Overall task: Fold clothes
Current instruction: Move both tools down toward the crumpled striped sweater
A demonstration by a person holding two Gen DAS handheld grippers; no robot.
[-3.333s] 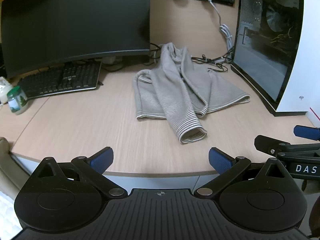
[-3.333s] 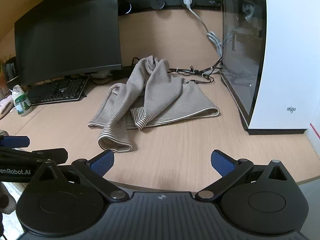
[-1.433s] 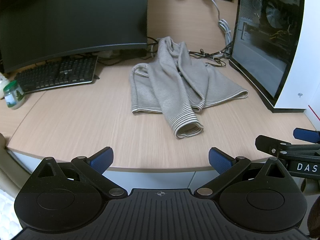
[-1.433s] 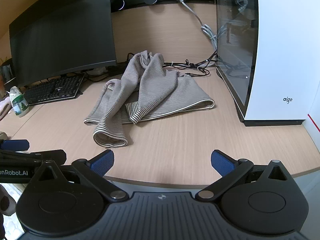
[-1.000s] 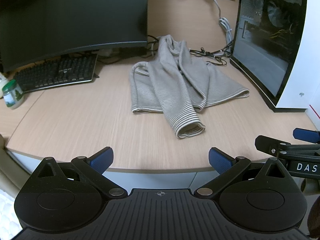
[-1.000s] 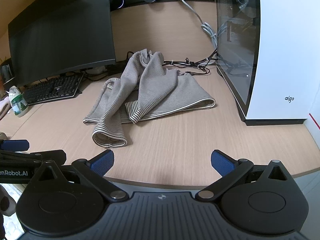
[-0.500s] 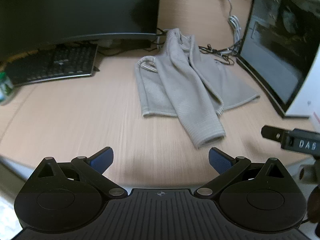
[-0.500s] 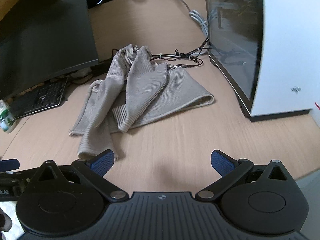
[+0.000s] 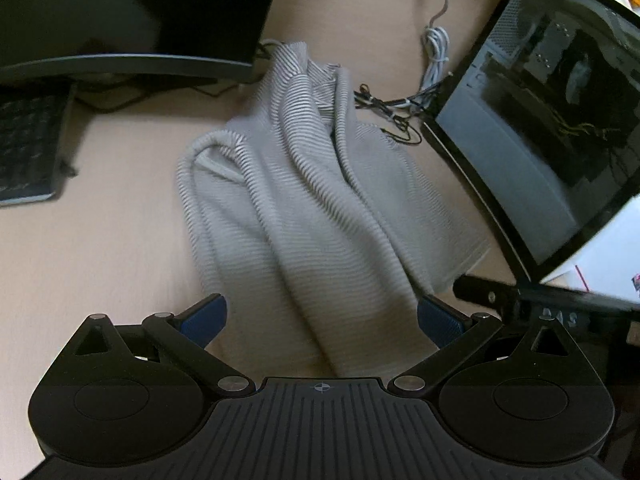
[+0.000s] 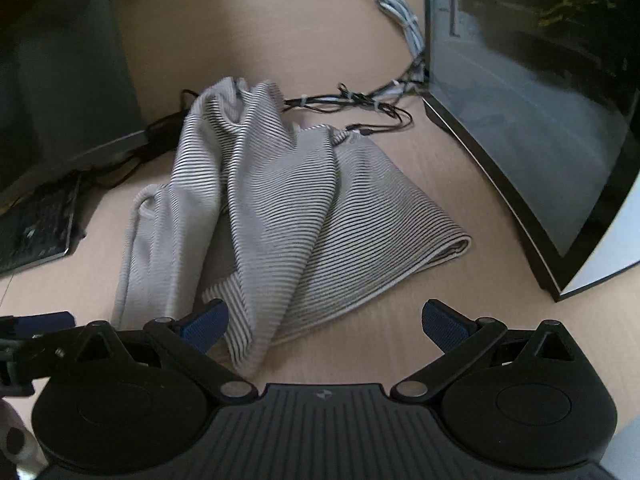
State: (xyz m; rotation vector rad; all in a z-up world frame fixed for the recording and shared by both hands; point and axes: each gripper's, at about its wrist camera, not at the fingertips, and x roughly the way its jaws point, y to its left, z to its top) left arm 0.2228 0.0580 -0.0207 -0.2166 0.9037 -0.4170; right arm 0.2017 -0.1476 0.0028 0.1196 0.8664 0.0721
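Observation:
A grey striped knit sweater [image 9: 304, 200] lies crumpled on the wooden desk [image 9: 100, 240], one sleeve folded across its body. My left gripper [image 9: 320, 318] is open, its blue pads on either side of the sleeve's near end, just above it. My right gripper [image 10: 326, 326] is open above the sweater's [image 10: 280, 216] near hem; the sleeve cuff lies by its left pad. The right gripper's finger shows at the right of the left wrist view [image 9: 520, 296]. The left gripper's finger shows at the left edge of the right wrist view [image 10: 36, 326].
A black monitor [image 9: 132, 8] stands at the back left with a keyboard [image 9: 24, 152] in front of it. A glass-sided PC case [image 9: 552, 120] stands to the right of the sweater. Cables [image 10: 352, 100] lie behind the sweater.
Both grippers have moved forward and down from the desk's front edge to just over the sweater. Both stay open. The sweater has not moved.

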